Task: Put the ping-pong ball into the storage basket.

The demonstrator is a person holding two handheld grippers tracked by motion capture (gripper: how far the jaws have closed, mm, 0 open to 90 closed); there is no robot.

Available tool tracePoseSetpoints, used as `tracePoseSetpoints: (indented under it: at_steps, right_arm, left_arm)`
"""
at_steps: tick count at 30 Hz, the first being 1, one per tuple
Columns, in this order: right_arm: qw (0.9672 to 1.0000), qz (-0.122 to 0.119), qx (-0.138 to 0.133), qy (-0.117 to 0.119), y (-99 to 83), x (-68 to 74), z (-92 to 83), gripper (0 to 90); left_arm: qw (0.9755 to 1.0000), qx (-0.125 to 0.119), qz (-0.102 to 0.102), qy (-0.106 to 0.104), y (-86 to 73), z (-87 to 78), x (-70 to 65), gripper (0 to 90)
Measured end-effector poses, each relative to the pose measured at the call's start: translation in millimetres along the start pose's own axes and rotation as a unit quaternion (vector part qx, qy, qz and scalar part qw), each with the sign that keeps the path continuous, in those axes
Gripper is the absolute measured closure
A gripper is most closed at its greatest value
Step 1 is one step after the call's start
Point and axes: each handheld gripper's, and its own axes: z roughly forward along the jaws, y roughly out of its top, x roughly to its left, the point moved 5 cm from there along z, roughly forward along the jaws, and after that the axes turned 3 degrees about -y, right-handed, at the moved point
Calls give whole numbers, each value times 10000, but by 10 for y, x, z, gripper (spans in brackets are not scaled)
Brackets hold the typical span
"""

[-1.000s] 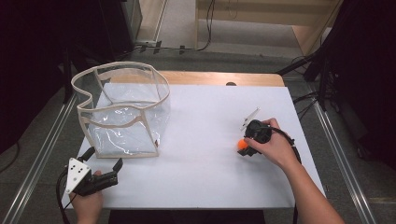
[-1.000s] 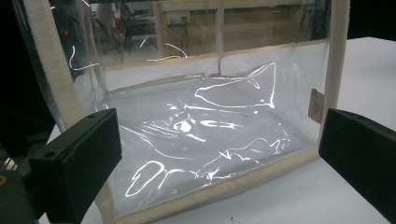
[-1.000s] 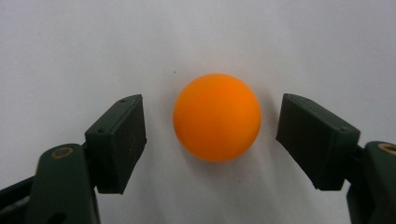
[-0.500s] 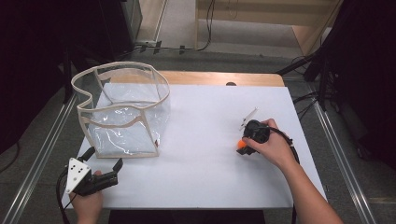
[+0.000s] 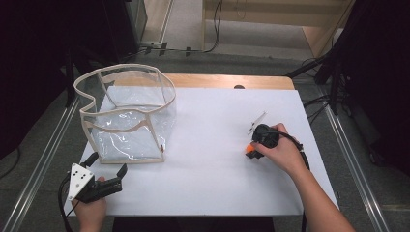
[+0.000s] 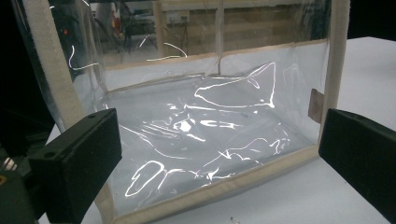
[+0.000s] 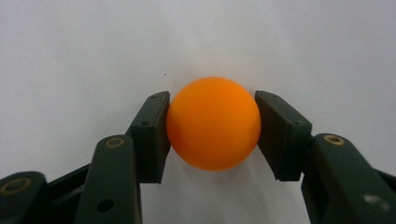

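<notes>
An orange ball [image 7: 214,122] sits pinched between the two black jaws of my right gripper [image 7: 211,135], just over the white table. In the high view the same ball [image 5: 249,149] shows as an orange spot at the tip of the right gripper [image 5: 252,151], right of the table's middle. A clear plastic bag with beige trim [image 5: 126,113] stands open at the back left. My left gripper [image 5: 107,168] rests near the front left corner, open, jaws wide apart and pointing at the bag [image 6: 210,135], with nothing between them.
The white table [image 5: 212,145] has a wooden strip [image 5: 227,81] along its far edge. Metal rails [image 5: 43,154] run down both sides. Cables [image 5: 309,104] lie on the floor beyond the right edge.
</notes>
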Motion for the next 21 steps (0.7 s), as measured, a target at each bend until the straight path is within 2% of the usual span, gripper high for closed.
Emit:
tracePoseSetpoints:
  at_steps: [21]
  right_arm:
    - [10000, -42, -20, -33, 77, -6, -52, 472]
  left_arm:
    - [10000, 0, 10, 3, 0, 0, -2, 0]
